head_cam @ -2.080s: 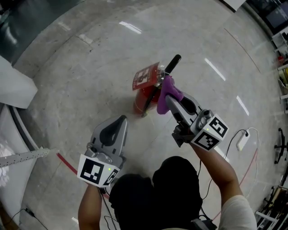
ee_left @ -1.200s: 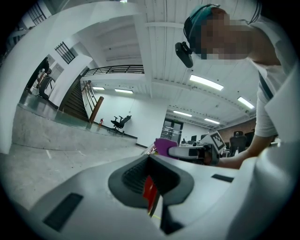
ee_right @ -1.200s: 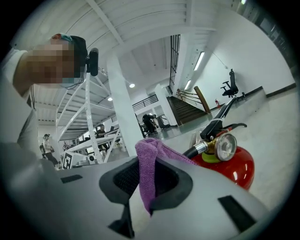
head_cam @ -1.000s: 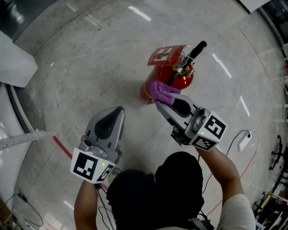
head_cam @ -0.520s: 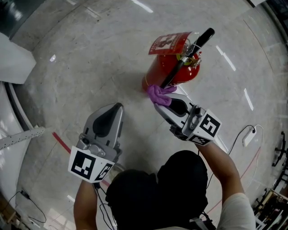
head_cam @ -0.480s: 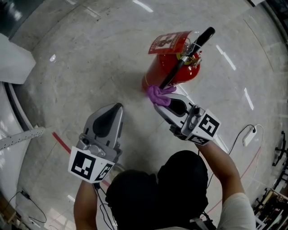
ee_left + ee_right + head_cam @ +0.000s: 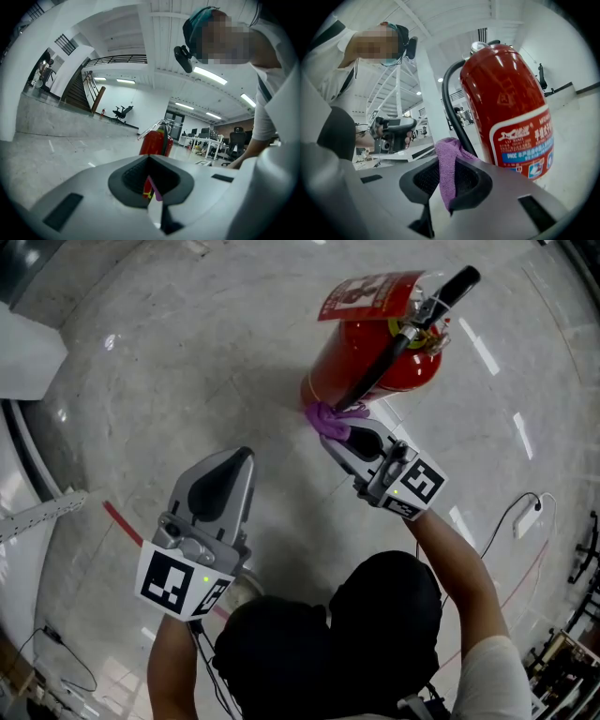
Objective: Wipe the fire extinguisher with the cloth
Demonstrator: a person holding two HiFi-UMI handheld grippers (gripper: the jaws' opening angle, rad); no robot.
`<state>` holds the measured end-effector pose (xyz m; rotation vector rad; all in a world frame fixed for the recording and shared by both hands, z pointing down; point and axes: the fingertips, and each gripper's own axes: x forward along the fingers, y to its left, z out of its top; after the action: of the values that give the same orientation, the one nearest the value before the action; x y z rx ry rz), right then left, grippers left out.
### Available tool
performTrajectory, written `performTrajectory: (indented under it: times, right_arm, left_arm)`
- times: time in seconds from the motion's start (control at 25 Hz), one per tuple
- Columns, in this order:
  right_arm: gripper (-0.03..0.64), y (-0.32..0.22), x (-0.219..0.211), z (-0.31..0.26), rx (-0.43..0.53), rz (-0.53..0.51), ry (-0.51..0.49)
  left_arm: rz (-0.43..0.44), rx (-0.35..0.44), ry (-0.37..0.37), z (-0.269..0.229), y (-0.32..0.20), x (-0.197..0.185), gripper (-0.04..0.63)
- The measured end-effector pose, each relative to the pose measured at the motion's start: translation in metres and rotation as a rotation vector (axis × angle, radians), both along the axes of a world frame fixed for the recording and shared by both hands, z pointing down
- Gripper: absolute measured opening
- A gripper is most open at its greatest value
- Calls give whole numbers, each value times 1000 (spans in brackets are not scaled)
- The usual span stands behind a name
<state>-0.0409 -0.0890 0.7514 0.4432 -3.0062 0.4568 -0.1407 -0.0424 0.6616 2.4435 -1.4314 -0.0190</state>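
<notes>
A red fire extinguisher [image 7: 375, 357] with a black hose [image 7: 370, 385] and a red tag [image 7: 367, 294] stands on the pale stone floor. My right gripper [image 7: 330, 432] is shut on a purple cloth [image 7: 325, 418], which lies against the cylinder's lower side by the hose. In the right gripper view the cloth [image 7: 447, 165] sticks up between the jaws, next to the hose [image 7: 451, 112] and the red cylinder [image 7: 511, 108]. My left gripper [image 7: 240, 459] hangs shut and holds nothing, to the left and apart from the extinguisher [image 7: 153, 142].
A white power strip [image 7: 525, 519] with its cable lies on the floor at right. A red floor line [image 7: 120, 521] and a white perforated rail [image 7: 42, 516] are at left. A white slab [image 7: 28, 357] sits at the upper left.
My right gripper has slid the cloth down from the valve end to the lower part of the cylinder. The left gripper has sunk a little, still shut.
</notes>
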Motion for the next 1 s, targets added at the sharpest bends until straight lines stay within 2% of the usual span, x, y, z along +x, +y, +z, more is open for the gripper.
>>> performTrajectory:
  times: [0.2, 0.64, 0.8, 1.0]
  right_arm:
    - [60, -1, -1, 37, -35, 11, 12]
    - [60, 2, -9, 82, -9, 31, 122]
    - [60, 3, -13, 94, 8, 74, 185]
    - [60, 0, -21, 116, -47, 129, 199]
  left_arm:
    - [-4, 9, 18, 3, 1, 0, 6]
    - [-6, 0, 18, 13, 3, -2, 6]
    - [-17, -10, 16, 17, 5, -7, 6]
    - [-17, -12, 11, 19, 8, -10, 6]
